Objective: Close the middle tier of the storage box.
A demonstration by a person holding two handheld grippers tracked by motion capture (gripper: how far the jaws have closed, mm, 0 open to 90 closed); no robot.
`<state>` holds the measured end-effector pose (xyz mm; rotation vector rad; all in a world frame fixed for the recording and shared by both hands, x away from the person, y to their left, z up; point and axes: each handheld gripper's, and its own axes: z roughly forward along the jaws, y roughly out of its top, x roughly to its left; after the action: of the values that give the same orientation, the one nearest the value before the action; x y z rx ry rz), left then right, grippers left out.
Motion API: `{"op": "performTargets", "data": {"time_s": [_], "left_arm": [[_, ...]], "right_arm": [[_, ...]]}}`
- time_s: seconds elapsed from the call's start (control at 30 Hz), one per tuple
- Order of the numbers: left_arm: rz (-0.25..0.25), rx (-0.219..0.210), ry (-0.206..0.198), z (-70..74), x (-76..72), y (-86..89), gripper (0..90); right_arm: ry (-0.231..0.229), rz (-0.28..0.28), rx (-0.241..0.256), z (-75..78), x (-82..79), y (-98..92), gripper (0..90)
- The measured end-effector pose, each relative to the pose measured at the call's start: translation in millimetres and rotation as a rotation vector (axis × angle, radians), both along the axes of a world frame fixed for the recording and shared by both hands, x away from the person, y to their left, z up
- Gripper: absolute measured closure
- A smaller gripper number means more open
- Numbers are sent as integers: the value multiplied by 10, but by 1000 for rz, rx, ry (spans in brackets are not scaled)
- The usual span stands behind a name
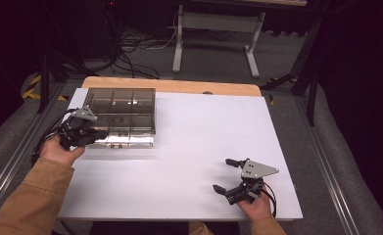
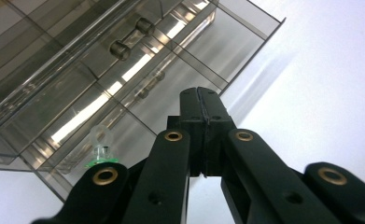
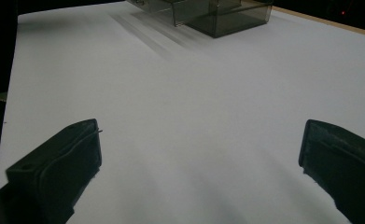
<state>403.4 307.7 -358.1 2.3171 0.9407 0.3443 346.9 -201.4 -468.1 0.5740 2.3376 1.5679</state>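
High view: a smoky clear compartment box (image 1: 120, 115) lies flat at the far left of the white table (image 1: 203, 147), its sides square with the table's edges; which side is longer cannot be told. No readable writing on it. The left gripper (image 1: 88, 133) touches its near left corner, jaws pressed together, hand (image 1: 61, 149) angled inward. The right gripper (image 1: 223, 176) hovers near the front edge, well apart, jaws spread wide.

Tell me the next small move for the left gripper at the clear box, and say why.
Probably open the left gripper: its jaws are pressed shut, apparently on nothing, at the near edge of the compartment box, so it cannot take hold. The right gripper waits open, far from the box.
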Motion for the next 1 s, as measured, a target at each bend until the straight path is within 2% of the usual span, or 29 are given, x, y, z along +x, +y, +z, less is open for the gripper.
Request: {"op": "performTargets", "data": {"time_s": [0.2, 0.37, 0.4, 0.53, 1.0], "left_arm": [[-45, 4, 6, 2, -13, -19, 900], [-83, 25, 30, -25, -19, -53, 900], [-91, 30, 46, -41, -14, -58, 900], [-97, 66, 74, -89, -12, -62, 900], [-128, 140, 149, -201, 22, -95, 900]], "right_arm": [[0, 2, 2, 0, -1, -1, 0], [0, 1, 2, 0, -2, -1, 0], [-1, 1, 2, 0, -1, -1, 0], [0, 1, 2, 0, 0, -1, 0], [2, -1, 2, -1, 2, 0, 0]]}}
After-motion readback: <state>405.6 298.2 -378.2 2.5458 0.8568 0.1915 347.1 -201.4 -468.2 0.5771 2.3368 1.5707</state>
